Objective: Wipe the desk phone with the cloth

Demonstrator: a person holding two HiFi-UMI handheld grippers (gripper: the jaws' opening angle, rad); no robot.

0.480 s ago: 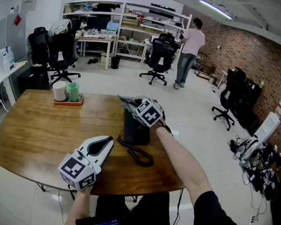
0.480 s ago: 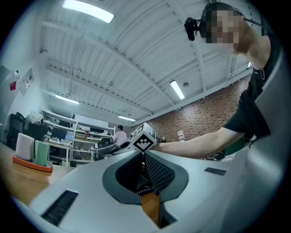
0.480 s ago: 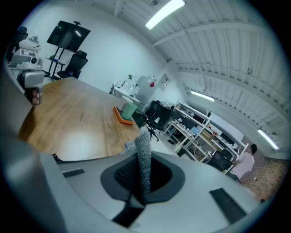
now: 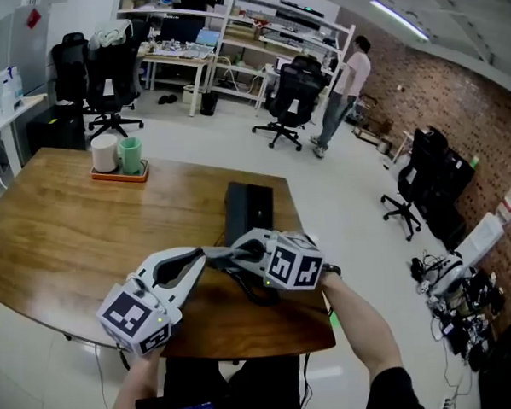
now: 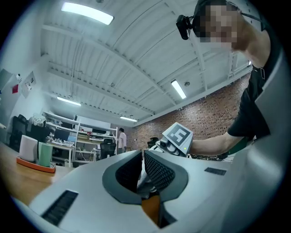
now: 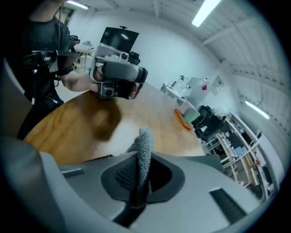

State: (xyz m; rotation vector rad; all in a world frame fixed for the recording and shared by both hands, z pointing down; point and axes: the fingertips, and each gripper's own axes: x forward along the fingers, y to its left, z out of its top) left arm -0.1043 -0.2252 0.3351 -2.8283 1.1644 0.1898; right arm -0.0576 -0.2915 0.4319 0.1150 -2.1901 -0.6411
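Note:
The black desk phone (image 4: 247, 210) stands on the wooden table (image 4: 61, 235), right of its middle. My right gripper (image 4: 241, 250) hovers over the near edge in front of the phone, pointing left and shut on a grey knitted cloth (image 4: 226, 255). In the right gripper view the cloth (image 6: 144, 154) sticks up out of the jaws. The left gripper (image 4: 199, 260) is at the lower left, its tips close to the cloth's free end, and its pads meet at the tips. In the left gripper view the right gripper's marker cube (image 5: 178, 136) shows just beyond those jaws.
The phone's coiled cord (image 4: 253, 291) lies by the table's near edge under the right gripper. An orange tray (image 4: 119, 174) with a white cup and a green cup sits at the far left. Office chairs (image 4: 291, 99) and a standing person (image 4: 350, 76) are beyond the table.
My right gripper has come off the top of the phone with the cloth, moving back toward me and down beside the left gripper. The left gripper has barely shifted.

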